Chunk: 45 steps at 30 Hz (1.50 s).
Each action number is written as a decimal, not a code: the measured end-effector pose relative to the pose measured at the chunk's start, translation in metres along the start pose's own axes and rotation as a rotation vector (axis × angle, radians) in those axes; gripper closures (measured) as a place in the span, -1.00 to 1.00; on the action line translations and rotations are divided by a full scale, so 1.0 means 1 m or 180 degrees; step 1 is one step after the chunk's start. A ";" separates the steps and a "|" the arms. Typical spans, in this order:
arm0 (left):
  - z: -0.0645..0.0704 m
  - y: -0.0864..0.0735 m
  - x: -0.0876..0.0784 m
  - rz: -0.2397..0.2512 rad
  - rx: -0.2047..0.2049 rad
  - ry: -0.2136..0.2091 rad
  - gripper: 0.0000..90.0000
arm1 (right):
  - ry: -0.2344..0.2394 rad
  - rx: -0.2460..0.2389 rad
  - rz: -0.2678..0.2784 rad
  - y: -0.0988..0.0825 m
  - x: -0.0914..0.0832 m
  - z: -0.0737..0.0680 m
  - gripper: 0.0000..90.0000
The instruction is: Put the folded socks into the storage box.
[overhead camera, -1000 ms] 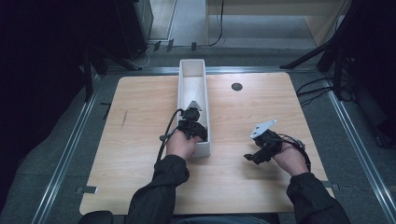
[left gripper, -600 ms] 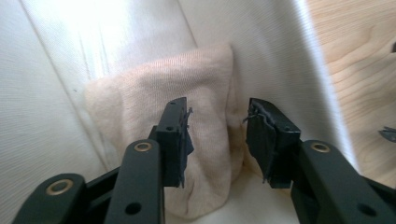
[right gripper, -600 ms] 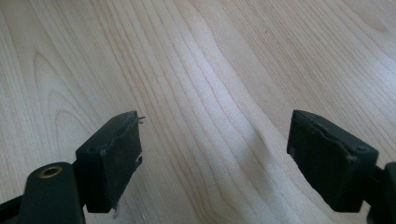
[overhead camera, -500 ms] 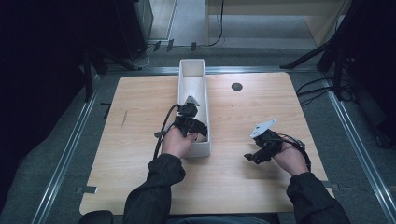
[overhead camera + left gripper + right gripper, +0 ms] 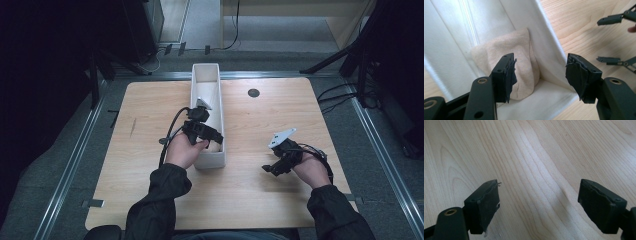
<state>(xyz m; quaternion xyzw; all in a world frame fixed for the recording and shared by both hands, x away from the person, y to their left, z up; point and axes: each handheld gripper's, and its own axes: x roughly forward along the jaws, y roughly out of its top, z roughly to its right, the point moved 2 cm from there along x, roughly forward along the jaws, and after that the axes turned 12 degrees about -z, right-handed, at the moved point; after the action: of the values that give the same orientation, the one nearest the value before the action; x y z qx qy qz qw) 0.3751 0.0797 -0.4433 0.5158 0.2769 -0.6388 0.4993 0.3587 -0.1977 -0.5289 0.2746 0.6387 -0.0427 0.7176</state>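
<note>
**Cloth in the near end of the white bin, both sets of jaws apart**

Pale wood grain runs across the table (image 5: 150, 200), which sits in a dark room with black stands and cables around its edges. From the high view I see a long, narrow white bin (image 5: 207, 80) lying lengthwise down the middle of the table, and a small dark round mark (image 5: 253, 92) on the wood to its right, toward the far edge.

My left gripper (image 5: 212, 135) hangs over the near end of the bin, held by the left hand (image 5: 183, 150) just at the bin's left wall. Its jaws have just been opening, and in the left gripper view (image 5: 540, 80) I see them standing well apart with nothing pressed between the pads. Below and beyond them lies a cream cloth (image 5: 509, 55), bunched up in the near corner of the bin, leaning against the end wall and one long side wall. The cloth is clear of both pads; the left jaw overlaps it in the picture only.

My right gripper (image 5: 268, 169) is well to the right of the bin, low over the bare wood, held in the right hand (image 5: 312, 170). In the right gripper view (image 5: 539, 205) its jaws stand wide, with only the table under them. I can also make out that gripper's open tips at the right edge of the left gripper view.
</note>
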 end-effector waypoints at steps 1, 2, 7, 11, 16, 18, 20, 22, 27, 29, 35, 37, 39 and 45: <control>0.002 -0.001 -0.003 -0.0003 0.0041 0.0020 -0.13 | 0.0003 -0.0007 -0.0003 0.000 0.000 0.000 -0.62; 0.003 -0.002 -0.005 -0.0015 0.0057 0.0034 -0.14 | -0.0001 -0.0006 -0.0005 -0.001 0.000 -0.001 -0.62; 0.001 -0.006 -0.012 -0.0003 0.0097 0.0042 -0.16 | -0.0014 0.0026 0.0010 -0.003 -0.001 -0.001 -0.62; -0.002 -0.010 -0.024 -0.0010 0.0131 -0.0088 -0.17 | -0.0012 0.0069 0.0005 -0.005 -0.002 -0.002 -0.62; -0.006 -0.012 -0.032 0.0008 0.0156 -0.0115 -0.19 | -0.0017 0.0074 0.0012 -0.006 -0.003 -0.002 -0.62; -0.009 -0.014 -0.035 0.0010 0.0162 -0.0094 -0.20 | -0.0011 0.0090 0.0005 -0.007 -0.003 -0.002 -0.62; -0.017 -0.017 -0.039 0.0015 0.0127 -0.0071 -0.20 | -0.0020 0.0078 0.0006 -0.008 -0.003 -0.002 -0.62; -0.020 -0.018 -0.040 0.0021 0.0117 -0.0077 -0.20 | -0.0016 0.0079 0.0012 -0.008 -0.003 -0.002 -0.62; -0.032 -0.021 -0.047 0.0024 0.0111 -0.0223 -0.20 | -0.0020 0.0075 0.0010 -0.008 -0.002 -0.002 -0.62; -0.034 -0.022 -0.048 0.0021 0.0117 -0.0202 -0.21 | -0.0018 0.0078 0.0008 -0.008 -0.002 -0.002 -0.62; -0.048 -0.029 -0.051 0.0032 0.0076 -0.0185 -0.22 | -0.0026 0.0098 0.0011 -0.009 -0.003 -0.001 -0.62; -0.053 -0.033 -0.051 0.0050 0.0033 -0.0189 -0.22 | -0.0026 0.0097 0.0016 -0.009 -0.003 -0.001 -0.62; -0.060 -0.037 -0.053 0.0098 -0.0014 -0.0232 -0.23 | -0.0029 0.0093 0.0012 -0.009 -0.003 -0.001 -0.62; -0.073 -0.047 -0.055 0.0156 -0.0070 -0.0227 -0.22 | -0.0035 0.0084 0.0003 -0.010 -0.002 -0.001 -0.62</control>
<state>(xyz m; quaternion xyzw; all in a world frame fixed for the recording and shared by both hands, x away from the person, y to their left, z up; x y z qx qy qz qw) 0.3581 0.1784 -0.4218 0.4938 0.2533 -0.6412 0.5300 0.3537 -0.2063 -0.5302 0.2841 0.6339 -0.0522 0.7174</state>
